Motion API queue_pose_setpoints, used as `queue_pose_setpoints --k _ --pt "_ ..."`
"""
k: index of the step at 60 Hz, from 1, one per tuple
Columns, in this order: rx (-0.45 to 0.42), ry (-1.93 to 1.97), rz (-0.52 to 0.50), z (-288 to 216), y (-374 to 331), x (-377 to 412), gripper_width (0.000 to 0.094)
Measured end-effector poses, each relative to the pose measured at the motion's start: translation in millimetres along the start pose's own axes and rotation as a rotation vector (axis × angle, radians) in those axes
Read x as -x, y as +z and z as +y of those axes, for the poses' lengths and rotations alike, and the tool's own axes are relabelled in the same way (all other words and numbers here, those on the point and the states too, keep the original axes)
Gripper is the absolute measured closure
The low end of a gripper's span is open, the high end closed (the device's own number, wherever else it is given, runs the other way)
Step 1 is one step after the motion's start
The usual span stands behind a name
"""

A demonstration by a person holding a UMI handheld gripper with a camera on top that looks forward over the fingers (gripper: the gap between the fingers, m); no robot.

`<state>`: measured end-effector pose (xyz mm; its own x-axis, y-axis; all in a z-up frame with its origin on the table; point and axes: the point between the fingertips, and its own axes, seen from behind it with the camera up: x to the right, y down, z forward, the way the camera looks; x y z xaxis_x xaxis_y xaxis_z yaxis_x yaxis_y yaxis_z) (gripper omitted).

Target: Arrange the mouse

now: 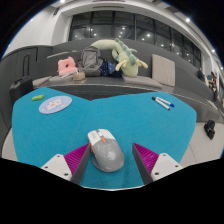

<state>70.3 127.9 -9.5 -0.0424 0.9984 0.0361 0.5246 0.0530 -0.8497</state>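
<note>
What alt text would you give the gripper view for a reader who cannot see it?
A grey computer mouse rests on a teal desk mat between the open claw's pink-padded fingers, with a gap at each side. Beyond lie a round pale disc, a blue-and-white marker pen and soft plush toys.

A grey mouse (107, 152) with a paler, near-white front is seen on a teal mat (130, 115). Magenta pads (73, 156) are borne by the fingers of the gripper (109, 160), whose frames are white. A pale blue-and-white round disc (55, 104) and a blue-and-white pen (163, 102) are seen on the mat. Beyond, a pink toy (67, 66) and a pale green and cream plush (117, 55) are shown on a grey surface (150, 88).
</note>
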Motion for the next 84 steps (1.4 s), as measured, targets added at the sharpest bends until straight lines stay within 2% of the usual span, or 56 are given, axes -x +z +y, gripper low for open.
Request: queue_pose_setpoints --k 13,24,28,31,39,43,48,58,65,73,80,84 --pt "0.019 0.023 0.055 -20 40 -16 0.0081" --pt "0.051 0.063 0.079 -18 53 -23 0.0083" --pt "0.051 0.087 0.056 -15 54 -17 0.0158" --pt "0.056 0.089 0.017 -13 55 -5 0.0464" --pt "0.045 0.069 0.01 -20 54 -1 0.0578" --pt "0.034 0.05 -0.015 -26 50 8 0.0581" --pt "-0.028 0.036 -0.033 -60 40 24 0.0582" --pt "-0.164 0.021 -0.136 -165 27 107 0.0581" --pt "-0.229 -0.033 -0.157 -225 45 176 0.0581" --pt "-0.187 -0.022 -0.208 -235 102 255 0.0582" --pt "-0.04 0.031 -0.23 -193 160 294 0.0583" --pt "0.006 0.048 -0.205 -170 184 297 0.0582"
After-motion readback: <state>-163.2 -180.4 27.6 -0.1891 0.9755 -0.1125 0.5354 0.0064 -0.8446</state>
